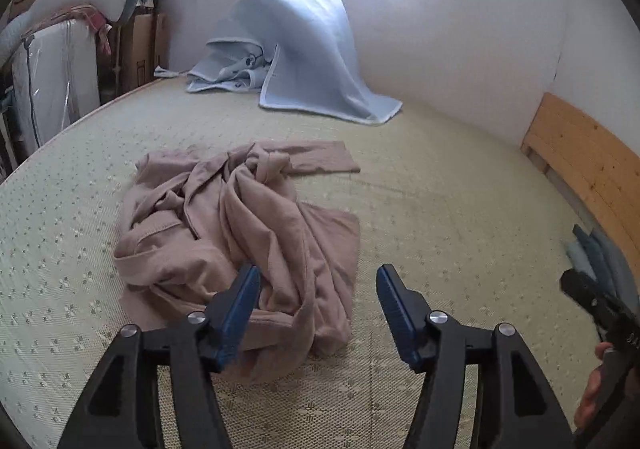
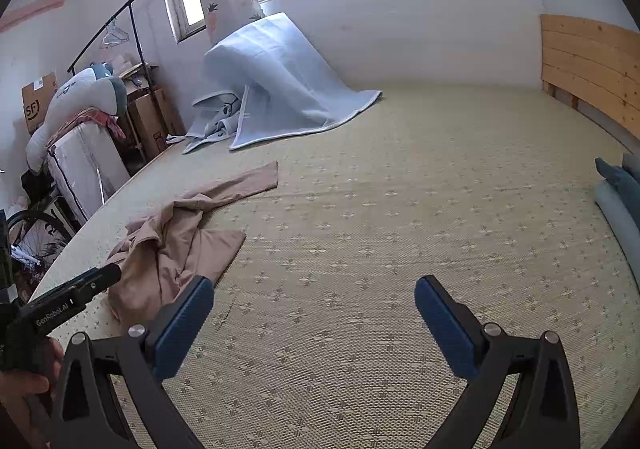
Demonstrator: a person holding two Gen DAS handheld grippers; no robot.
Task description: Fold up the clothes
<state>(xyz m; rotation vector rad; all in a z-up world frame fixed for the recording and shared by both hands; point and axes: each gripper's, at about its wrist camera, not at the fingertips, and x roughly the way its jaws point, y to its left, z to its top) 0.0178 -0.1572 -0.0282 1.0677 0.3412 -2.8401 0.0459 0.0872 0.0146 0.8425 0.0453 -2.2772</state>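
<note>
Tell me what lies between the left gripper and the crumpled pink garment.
Nothing visible does. The left gripper is open right at the near edge of the pink garment, with only bare woven mat around it. The blue blanket lies far behind.

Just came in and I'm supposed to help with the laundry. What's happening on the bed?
A person holds a pair of tongs in each hand over a bed mat. A crumpled beige garment lies unfolded on it, one long part stretched out flat. The left tongs hang open at its near edge; the right tongs are open over bare mat beside it. Neither grips anything, so folding has not begun.
</note>
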